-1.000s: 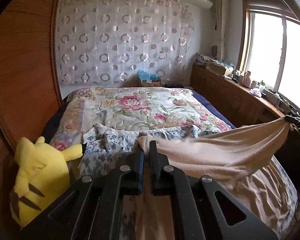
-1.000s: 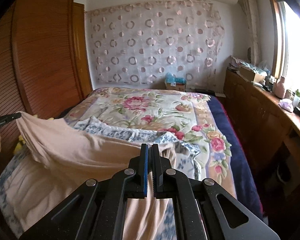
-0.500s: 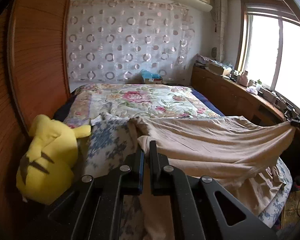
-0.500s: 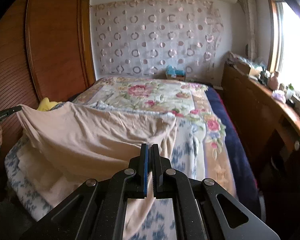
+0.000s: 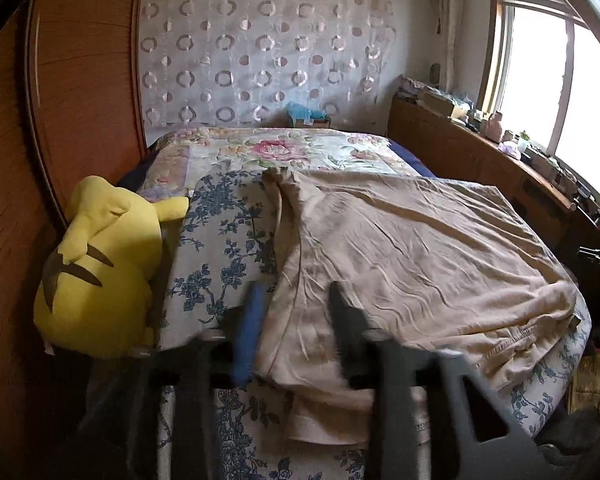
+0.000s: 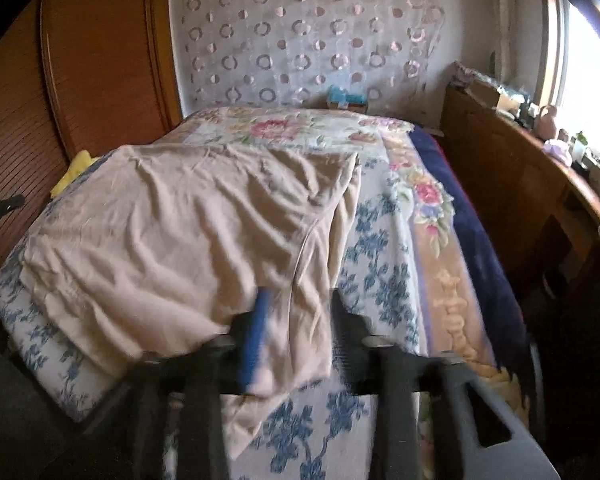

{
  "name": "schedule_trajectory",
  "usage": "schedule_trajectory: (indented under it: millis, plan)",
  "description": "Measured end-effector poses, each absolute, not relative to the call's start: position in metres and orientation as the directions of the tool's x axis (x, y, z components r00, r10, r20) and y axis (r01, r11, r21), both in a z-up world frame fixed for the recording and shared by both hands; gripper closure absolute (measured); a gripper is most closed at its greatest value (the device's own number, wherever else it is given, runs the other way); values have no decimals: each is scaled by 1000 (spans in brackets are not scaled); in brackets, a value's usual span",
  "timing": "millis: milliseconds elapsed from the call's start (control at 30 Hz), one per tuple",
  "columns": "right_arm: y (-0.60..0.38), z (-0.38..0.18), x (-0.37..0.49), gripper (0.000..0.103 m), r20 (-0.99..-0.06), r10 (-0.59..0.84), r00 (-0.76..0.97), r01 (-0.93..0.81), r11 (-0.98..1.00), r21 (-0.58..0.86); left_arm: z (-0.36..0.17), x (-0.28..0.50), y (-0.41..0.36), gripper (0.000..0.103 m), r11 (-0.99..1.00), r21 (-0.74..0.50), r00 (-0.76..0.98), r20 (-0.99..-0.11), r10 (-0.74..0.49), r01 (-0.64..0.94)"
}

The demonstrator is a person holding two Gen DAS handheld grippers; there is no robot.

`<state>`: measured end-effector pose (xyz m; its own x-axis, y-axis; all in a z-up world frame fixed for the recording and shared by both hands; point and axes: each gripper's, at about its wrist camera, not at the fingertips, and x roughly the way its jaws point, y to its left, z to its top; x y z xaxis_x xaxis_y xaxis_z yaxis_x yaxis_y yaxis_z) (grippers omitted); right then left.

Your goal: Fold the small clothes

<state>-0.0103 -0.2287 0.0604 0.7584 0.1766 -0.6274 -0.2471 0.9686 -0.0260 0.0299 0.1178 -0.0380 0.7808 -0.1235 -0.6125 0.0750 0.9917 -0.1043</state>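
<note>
i've got both the left gripper (image 5: 294,320) and right gripper (image 6: 296,320) with fingers spread and released, the beige garment (image 5: 412,248) lying flat on the floral bedspread (image 5: 220,248), so next i regrip 2 edges to fold.

**Black grippers, blue-lined fingers**

The left gripper (image 5: 296,320) is matt black plastic with a fine grain. Its left finger (image 5: 249,336) carries a blue inner pad; the right finger is plain black. Behind the fingers a black crossbar runs side to side, and angled black struts with triangular cut-outs spread toward the camera. A round silver screw head sits near the left finger's base. The right gripper (image 6: 296,320) has the same build: blue-padded left finger (image 6: 254,340), black right finger, crossbar, struts.
</note>
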Motion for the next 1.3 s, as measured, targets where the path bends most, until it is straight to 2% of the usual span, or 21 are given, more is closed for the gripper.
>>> schedule_trajectory:
  millis: [33,100,200,433,600,1067,1300]
  plan:
    - [-226,62,-8,52,-615,176,768,-244,970,-27,-38,28,118,56,991,-110,781,-611,-127,75]
    - [-216,62,-10,51,-601,163,782,-235,971,-42,-39,27,119,41,989,-123,777,-615,-136,76]
    - [-205,54,-13,49,-588,169,791,-249,967,-58,-44,27,116,30,988,-130,768,-623,-146,82]
    - [-187,5,23,49,-665,219,714,-314,949,-25,-61,26,112,29,992,-120,751,-651,-111,43]
    - [-182,-10,34,49,-700,198,686,-329,943,-56,-74,22,114,29,994,-104,736,-672,-86,22]
    - [-179,-11,26,46,-687,183,703,-329,940,-87,-101,23,106,29,997,-81,675,-735,-66,9]
    - [-180,-11,25,45,-687,189,701,-331,940,-80,-102,21,102,29,998,-57,680,-732,-46,7]
